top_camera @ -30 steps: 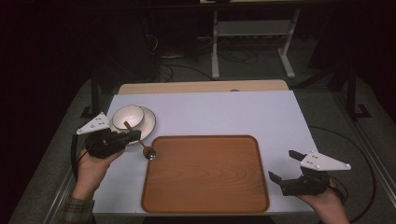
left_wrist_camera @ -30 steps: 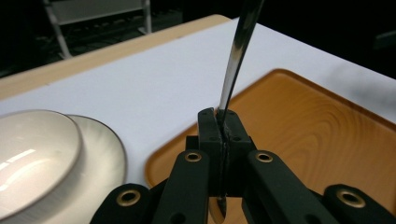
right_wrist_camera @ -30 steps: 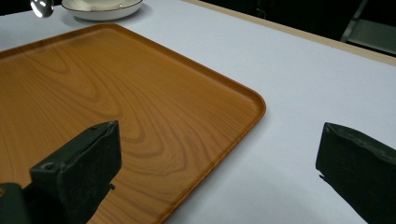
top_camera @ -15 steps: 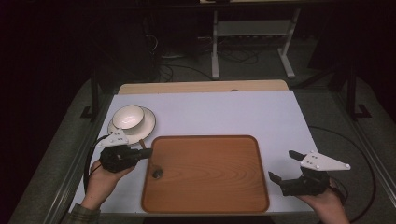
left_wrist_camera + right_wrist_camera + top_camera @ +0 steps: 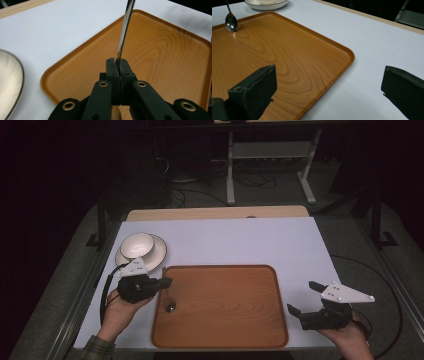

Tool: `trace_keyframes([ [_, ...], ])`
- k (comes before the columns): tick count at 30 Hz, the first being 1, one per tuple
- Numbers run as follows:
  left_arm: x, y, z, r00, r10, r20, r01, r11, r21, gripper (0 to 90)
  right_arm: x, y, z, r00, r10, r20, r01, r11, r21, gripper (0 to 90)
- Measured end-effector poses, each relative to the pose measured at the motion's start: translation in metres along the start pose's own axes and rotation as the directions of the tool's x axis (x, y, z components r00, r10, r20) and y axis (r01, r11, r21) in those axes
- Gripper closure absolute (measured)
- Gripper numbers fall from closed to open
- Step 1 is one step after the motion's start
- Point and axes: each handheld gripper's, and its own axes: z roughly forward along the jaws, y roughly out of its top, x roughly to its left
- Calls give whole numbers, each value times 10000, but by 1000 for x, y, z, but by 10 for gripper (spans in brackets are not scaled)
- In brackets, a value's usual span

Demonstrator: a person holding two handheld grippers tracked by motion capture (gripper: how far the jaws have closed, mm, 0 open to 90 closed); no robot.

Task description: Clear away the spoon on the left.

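Note:
My left gripper (image 5: pixel 165 282) (image 5: pixel 117 62) is shut on the handle of a metal spoon (image 5: pixel 125 30) at the left edge of the wooden tray (image 5: pixel 220 270). The spoon hangs down from the jaws, and its bowl (image 5: pixel 170 307) (image 5: pixel 231 23) rests on or just above the tray's left part. A white bowl on a saucer (image 5: pixel 140 247) stands on the white table behind the left gripper. My right gripper (image 5: pixel 302 299) (image 5: pixel 329 87) is open with nothing between its jaws, to the right of the tray near the table's front edge.
The tray (image 5: pixel 287 57) covers the front middle of the white tabletop (image 5: pixel 240 240). A wooden strip (image 5: pixel 215 213) runs along the far table edge. Beyond it stand a metal frame (image 5: pixel 270 165) and cables on the dark floor.
My left gripper has moved nearer and to the right with the spoon, from beside the bowl to the tray's left edge, and sunk. The right gripper has kept still.

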Motion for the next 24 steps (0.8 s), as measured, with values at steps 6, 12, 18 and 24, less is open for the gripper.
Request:
trace_keyframes([
  [6, 1, 2, 12, 9997, 9, 241, -7, 10000, -84, 889, 0, 0, 0, 10000, -4, 15, 4, 10000, -12, 0],
  [12, 3, 0, 29, 9963, -356, 781, 370, 9992, -160, 888, 0, 0, 0, 10000, -21, 7, 21, 10000, -8, 0],
  [18, 3, -6, 43, 9943, -335, 1012, 335, 9994, 15, 887, 0, -1, 0, 10000, -21, 1, 21, 10000, 25, 0],
  [24, 0, -10, 53, 9955, -29, 950, -20, 9987, 513, 887, 0, -1, 0, 10000, -42, 4, 42, 10000, 49, 0],
])
